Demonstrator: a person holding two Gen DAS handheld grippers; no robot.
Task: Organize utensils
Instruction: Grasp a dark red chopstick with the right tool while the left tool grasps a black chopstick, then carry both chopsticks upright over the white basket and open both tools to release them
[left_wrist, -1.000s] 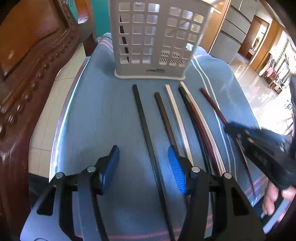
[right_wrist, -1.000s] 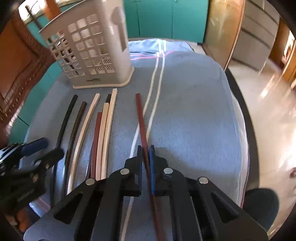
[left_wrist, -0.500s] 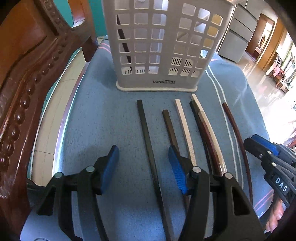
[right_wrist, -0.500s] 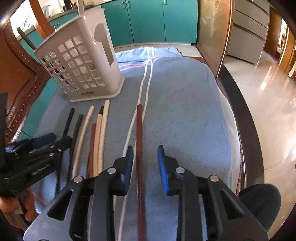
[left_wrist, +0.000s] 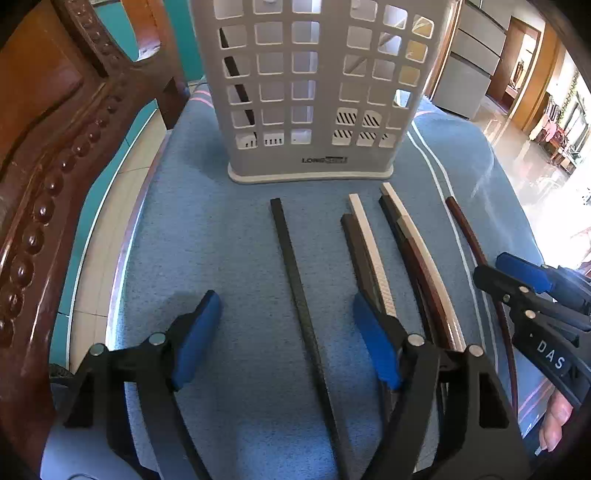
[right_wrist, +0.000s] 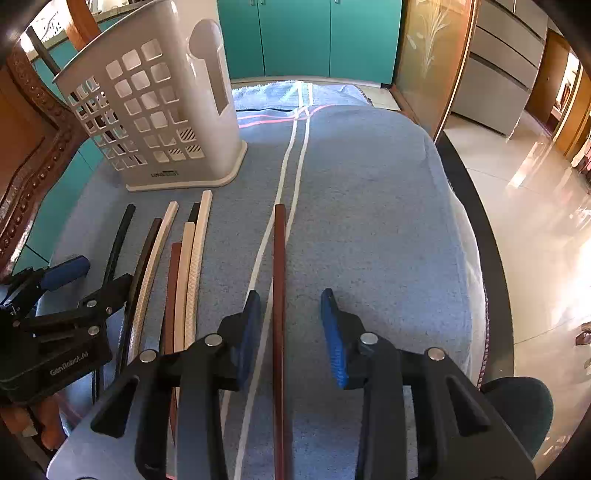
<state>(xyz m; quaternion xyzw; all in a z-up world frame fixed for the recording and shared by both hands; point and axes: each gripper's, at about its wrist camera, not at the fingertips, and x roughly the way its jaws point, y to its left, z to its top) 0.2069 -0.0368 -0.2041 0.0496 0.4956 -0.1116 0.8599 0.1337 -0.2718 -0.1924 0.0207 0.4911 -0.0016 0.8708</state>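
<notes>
Table: round, under a blue towel (right_wrist: 369, 221) with white stripes.
Holder: the white slotted utensil basket (left_wrist: 310, 92) stands upright at twelve o'clock on the towel, one dark stick inside.
Chopsticks: a row lies flat at six o'clock of the basket.
Left gripper (left_wrist: 288, 332): jaws opening, wide either side of the black chopstick (left_wrist: 295, 266), pads clear of it.
Right gripper (right_wrist: 291, 321): jaws opening around the reddish-brown chopstick (right_wrist: 279, 258), not pressing it.

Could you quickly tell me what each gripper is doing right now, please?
Left gripper: jaws opening, astride the black chopstick, not gripping.
Right gripper: jaws opening, red-brown chopstick between, released.
</notes>
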